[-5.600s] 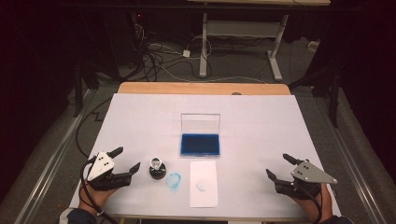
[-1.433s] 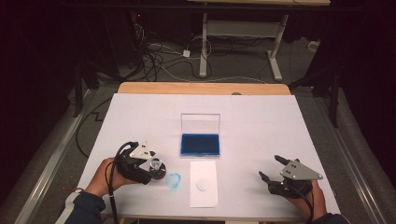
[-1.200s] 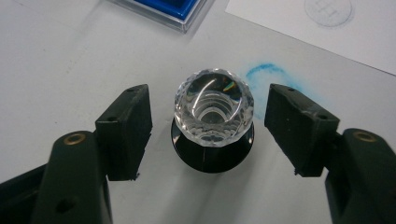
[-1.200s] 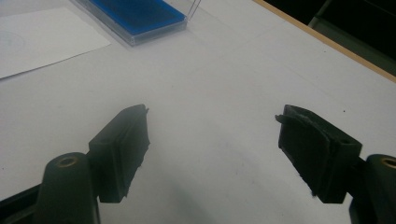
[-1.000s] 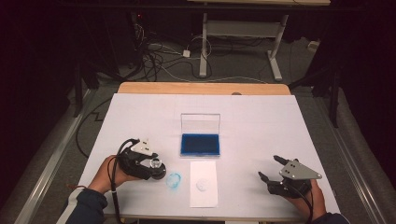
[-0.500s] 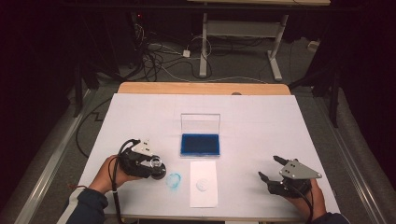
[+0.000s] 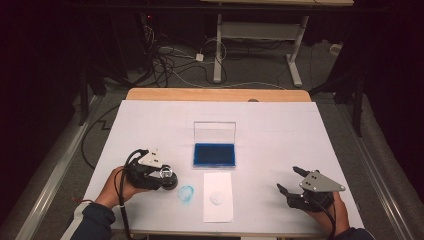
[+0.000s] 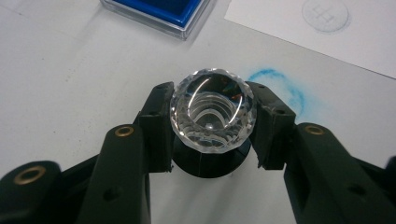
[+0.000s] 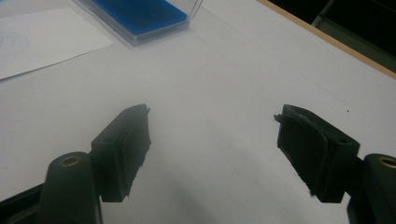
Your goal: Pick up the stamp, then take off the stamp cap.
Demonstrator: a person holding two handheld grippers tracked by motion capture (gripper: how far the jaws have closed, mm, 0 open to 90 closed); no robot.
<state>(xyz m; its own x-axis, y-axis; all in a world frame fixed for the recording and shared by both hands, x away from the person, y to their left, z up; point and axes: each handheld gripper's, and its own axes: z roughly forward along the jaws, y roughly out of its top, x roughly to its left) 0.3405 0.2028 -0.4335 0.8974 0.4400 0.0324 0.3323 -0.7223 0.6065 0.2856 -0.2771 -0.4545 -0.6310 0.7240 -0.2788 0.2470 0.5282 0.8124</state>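
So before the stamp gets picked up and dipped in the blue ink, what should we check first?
1. Left gripper shut on the crystal-topped stamp, pads on both sides: ok.
2. Stamp upright on the table: ok.
3. Ink pad lid open, blue surface clear: ok.
4. Paper sheet lying flat, with one faint round print on it: ok.
5. Right gripper open, holding nothing, away from the paper: ok.
6. Table clean: not ok, a blue ink smudge lies beside the stamp.
7. Ink on the stamp's underside: cannot tell.

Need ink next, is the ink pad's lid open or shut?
Open: the ink pad shows bare blue, its clear lid standing up behind.
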